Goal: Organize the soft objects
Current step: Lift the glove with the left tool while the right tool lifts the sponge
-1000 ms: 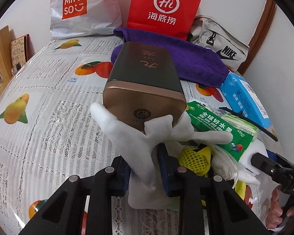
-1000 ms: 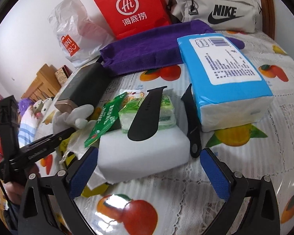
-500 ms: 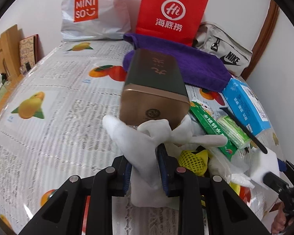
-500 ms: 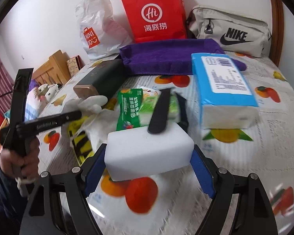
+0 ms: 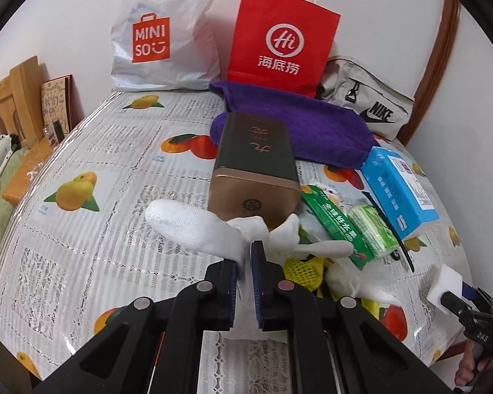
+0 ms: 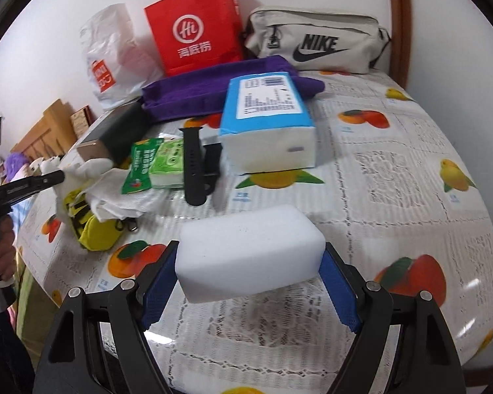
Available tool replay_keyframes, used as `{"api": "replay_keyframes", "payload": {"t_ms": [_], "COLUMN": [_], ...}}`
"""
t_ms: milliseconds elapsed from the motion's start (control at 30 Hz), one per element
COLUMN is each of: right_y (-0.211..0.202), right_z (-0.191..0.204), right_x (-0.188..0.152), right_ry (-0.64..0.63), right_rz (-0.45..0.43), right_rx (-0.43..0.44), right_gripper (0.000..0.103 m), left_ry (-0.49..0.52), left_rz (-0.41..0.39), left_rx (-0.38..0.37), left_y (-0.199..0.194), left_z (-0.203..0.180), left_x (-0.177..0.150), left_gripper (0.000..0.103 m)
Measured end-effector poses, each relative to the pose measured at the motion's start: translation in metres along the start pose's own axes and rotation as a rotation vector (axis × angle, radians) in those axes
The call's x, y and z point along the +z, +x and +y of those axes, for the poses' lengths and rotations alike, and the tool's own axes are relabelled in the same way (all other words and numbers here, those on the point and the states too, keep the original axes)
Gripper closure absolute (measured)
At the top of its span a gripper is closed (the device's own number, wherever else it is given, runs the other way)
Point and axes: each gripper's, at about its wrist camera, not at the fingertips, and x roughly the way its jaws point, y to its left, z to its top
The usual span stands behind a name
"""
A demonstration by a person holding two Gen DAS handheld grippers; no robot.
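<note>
My left gripper [image 5: 245, 262] is shut on a white glove [image 5: 194, 226], pinching its cloth between the blue pads; the glove's fingers splay out in front of a brown tin box [image 5: 256, 170]. My right gripper [image 6: 249, 251] is shut on a white sponge block [image 6: 249, 256], held above the tablecloth and apart from the pile. The left wrist view catches that sponge [image 5: 443, 282] at the far right. In the right wrist view the left gripper [image 6: 54, 177] and glove [image 6: 88, 167] are at the left edge. A purple towel [image 6: 213, 88] lies at the back.
A blue tissue pack [image 6: 266, 121], green packets [image 6: 157, 164], a black watch strap [image 6: 195, 170] and a yellow pouch [image 6: 92, 229] clutter the middle. A red paper bag [image 5: 282, 39], a white Miniso bag [image 5: 161, 32] and a Nike bag [image 6: 315, 42] line the wall. The table edge is near.
My left gripper's pads have closed tighter on the glove and lifted it a little. My right gripper has carried the sponge off the pile, away from the watch strap and tissue pack.
</note>
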Motion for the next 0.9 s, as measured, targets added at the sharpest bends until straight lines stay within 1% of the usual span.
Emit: {"api": "replay_keyframes", "payload": {"t_ms": [133, 200, 233, 267, 300, 333, 400, 467, 533, 600, 633, 667, 700, 733, 800, 900], "right_y": [0.001, 0.004, 0.006, 0.008, 0.009, 0.011, 0.014, 0.017, 0.023, 0.031, 0.034, 0.035, 0.036, 0.036, 0.038, 0.039], "right_z": [0.003, 0.005, 0.006, 0.007, 0.008, 0.009, 0.012, 0.015, 0.016, 0.018, 0.019, 0.019, 0.02, 0.02, 0.02, 0.022], "right_x": [-0.001, -0.002, -0.003, -0.003, -0.003, -0.003, -0.002, -0.002, -0.003, -0.003, -0.004, -0.005, -0.005, -0.005, -0.005, -0.006], "right_ry": [-0.004, -0.007, -0.009, -0.009, -0.01, -0.012, -0.021, -0.032, -0.039, -0.054, -0.062, -0.064, -0.065, -0.065, -0.072, -0.093], "right_rz": [0.0, 0.009, 0.017, 0.02, 0.021, 0.023, 0.026, 0.026, 0.039, 0.059, 0.059, 0.057, 0.053, 0.052, 0.052, 0.04], "right_rx": [0.008, 0.012, 0.014, 0.014, 0.017, 0.022, 0.019, 0.015, 0.009, -0.007, -0.018, -0.024, -0.027, -0.029, -0.041, -0.067], "right_gripper": [0.021, 0.021, 0.021, 0.021, 0.021, 0.021, 0.021, 0.021, 0.02, 0.02, 0.02, 0.02, 0.019, 0.018, 0.018, 0.019], "left_ry": [0.003, 0.015, 0.018, 0.022, 0.03, 0.037, 0.039, 0.039, 0.05, 0.076, 0.091, 0.094, 0.083, 0.07, 0.034, 0.013], "left_rz": [0.031, 0.054, 0.059, 0.062, 0.061, 0.061, 0.059, 0.053, 0.054, 0.051, 0.05, 0.048, 0.046, 0.045, 0.044, 0.034], "left_rx": [-0.002, -0.001, 0.004, 0.012, 0.018, 0.033, 0.054, 0.047, 0.052, 0.074, 0.09, 0.097, 0.083, 0.068, 0.033, -0.011], "left_y": [0.008, 0.015, 0.018, 0.02, 0.023, 0.026, 0.032, 0.035, 0.04, 0.042, 0.043, 0.044, 0.043, 0.042, 0.039, 0.031], "left_z": [0.0, -0.002, -0.003, -0.003, -0.005, -0.006, -0.006, -0.005, -0.005, -0.007, -0.008, -0.007, -0.004, -0.001, 0.006, 0.01], "left_x": [-0.005, -0.008, -0.01, -0.011, -0.012, -0.012, -0.012, -0.012, -0.013, -0.015, -0.015, -0.015, -0.015, -0.014, -0.012, -0.01], "left_gripper": [0.094, 0.092, 0.083, 0.071, 0.066, 0.058, 0.057, 0.057, 0.058, 0.068, 0.081, 0.086, 0.088, 0.093, 0.094, 0.096]}}
